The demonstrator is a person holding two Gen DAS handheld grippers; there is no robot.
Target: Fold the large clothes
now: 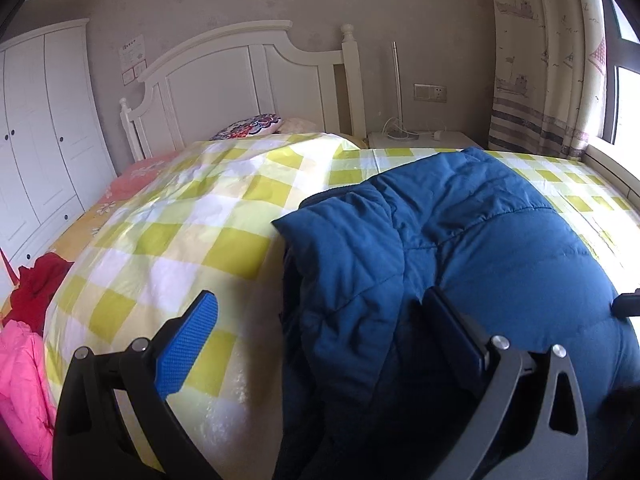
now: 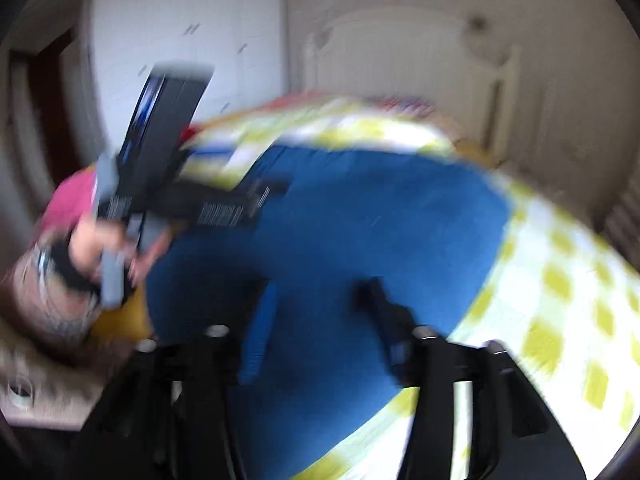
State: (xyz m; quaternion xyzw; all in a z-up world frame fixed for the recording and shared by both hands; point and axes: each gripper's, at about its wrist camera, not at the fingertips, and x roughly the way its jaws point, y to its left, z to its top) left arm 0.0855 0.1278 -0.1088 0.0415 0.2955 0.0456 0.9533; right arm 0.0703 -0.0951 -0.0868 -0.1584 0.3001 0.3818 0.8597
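The blue padded jacket (image 1: 460, 248) was found bunched on the bed, over the yellow-checked quilt (image 1: 180, 232). The left hand-held gripper (image 1: 324, 320) was seen released, fingers spread wide, one over the quilt and one against the jacket, nothing pinched. The right hand-held gripper (image 2: 320, 320) was seen released above the jacket in a blurred view. A pink garment (image 1: 20, 380) was noted at the bed edge.
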